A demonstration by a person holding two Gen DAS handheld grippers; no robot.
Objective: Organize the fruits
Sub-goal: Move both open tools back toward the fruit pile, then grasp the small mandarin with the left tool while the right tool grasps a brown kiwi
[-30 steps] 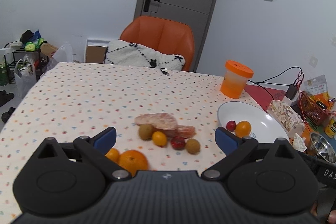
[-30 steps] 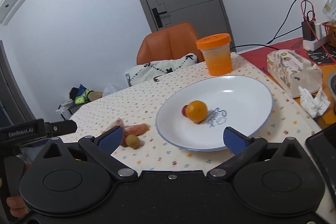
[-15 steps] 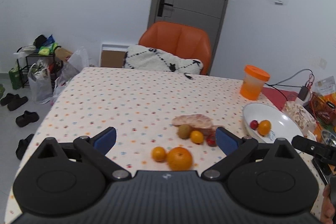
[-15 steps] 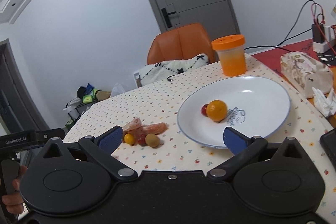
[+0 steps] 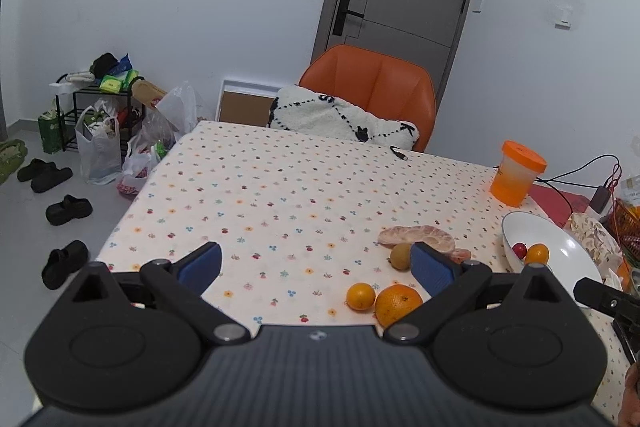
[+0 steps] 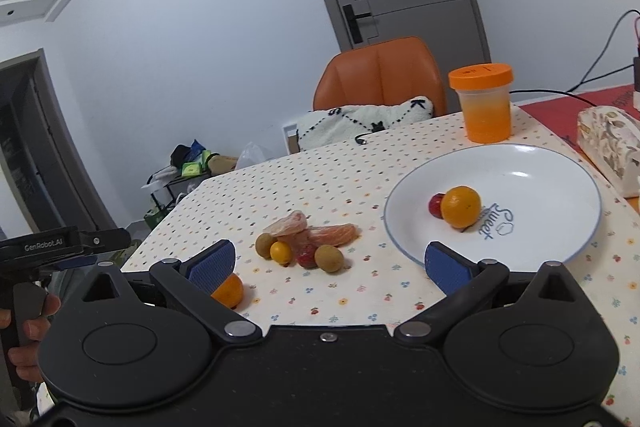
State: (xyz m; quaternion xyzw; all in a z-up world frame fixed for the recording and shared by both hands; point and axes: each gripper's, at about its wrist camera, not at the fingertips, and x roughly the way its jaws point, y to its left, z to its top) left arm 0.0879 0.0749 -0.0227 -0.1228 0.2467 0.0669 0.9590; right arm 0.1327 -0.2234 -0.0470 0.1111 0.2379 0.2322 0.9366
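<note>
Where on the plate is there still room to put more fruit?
The white plate is mostly bare: its whole half toward the orange-lidded cup and the tissue pack is free. Only the orange and the small red fruit sit left of its printed word. The loose pile around the peeled segments is crowded.

White plate (image 6: 540,163) on my right holds one orange (image 6: 461,207) touching a small red fruit (image 6: 435,205). On the cloth left of it: peeled citrus segments (image 6: 316,231), two brown-green round fruits (image 6: 329,258), a small yellow one (image 6: 280,252), a red one (image 6: 306,255), all bunched together. Nearer me, big orange (image 5: 398,305) touching a smaller orange (image 5: 361,297).
</note>
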